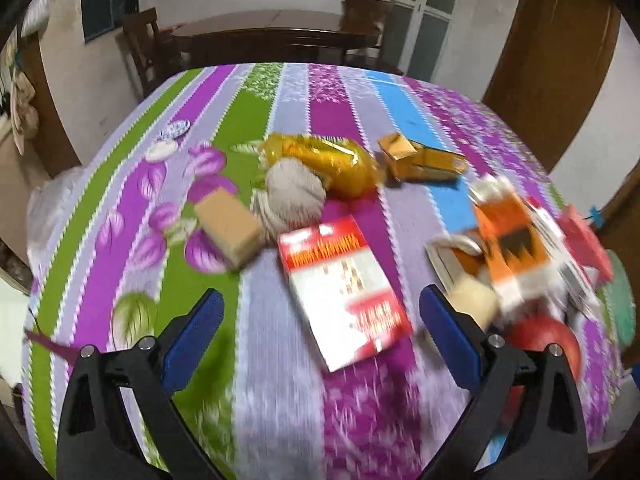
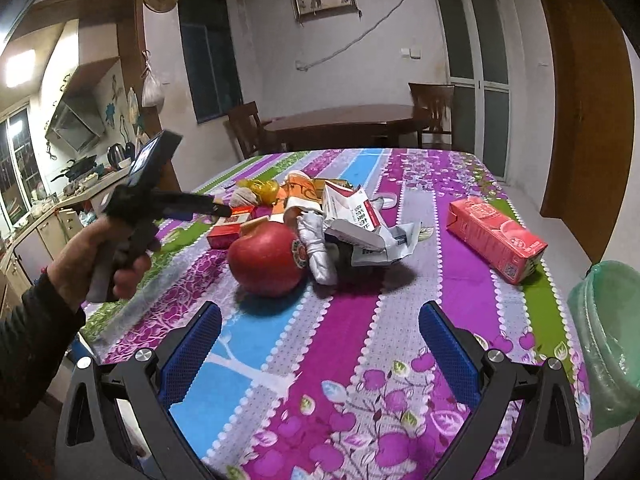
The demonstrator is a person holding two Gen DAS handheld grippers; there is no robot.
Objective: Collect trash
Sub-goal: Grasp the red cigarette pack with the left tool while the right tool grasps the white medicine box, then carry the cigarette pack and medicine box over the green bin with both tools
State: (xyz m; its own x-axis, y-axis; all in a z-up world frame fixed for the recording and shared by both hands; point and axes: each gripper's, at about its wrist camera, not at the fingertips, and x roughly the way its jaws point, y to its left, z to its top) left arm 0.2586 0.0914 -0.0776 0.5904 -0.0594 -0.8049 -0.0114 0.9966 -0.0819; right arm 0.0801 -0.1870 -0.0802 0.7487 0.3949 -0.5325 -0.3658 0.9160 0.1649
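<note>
Trash lies heaped mid-tabletop (image 2: 400, 320), a red-and-white box (image 1: 344, 292) nearest the left tool (image 1: 320, 336) and crumpled wrappers (image 2: 360, 224) beside an apple (image 2: 268, 260) ahead of the right tool (image 2: 320, 344), both tools spread wide, empty, touching nothing, a green-lined bin (image 2: 608, 340) seemingly awaiting trash at the right edge.

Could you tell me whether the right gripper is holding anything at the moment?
No, the right gripper is open and empty above the tablecloth, short of the red apple.
</note>
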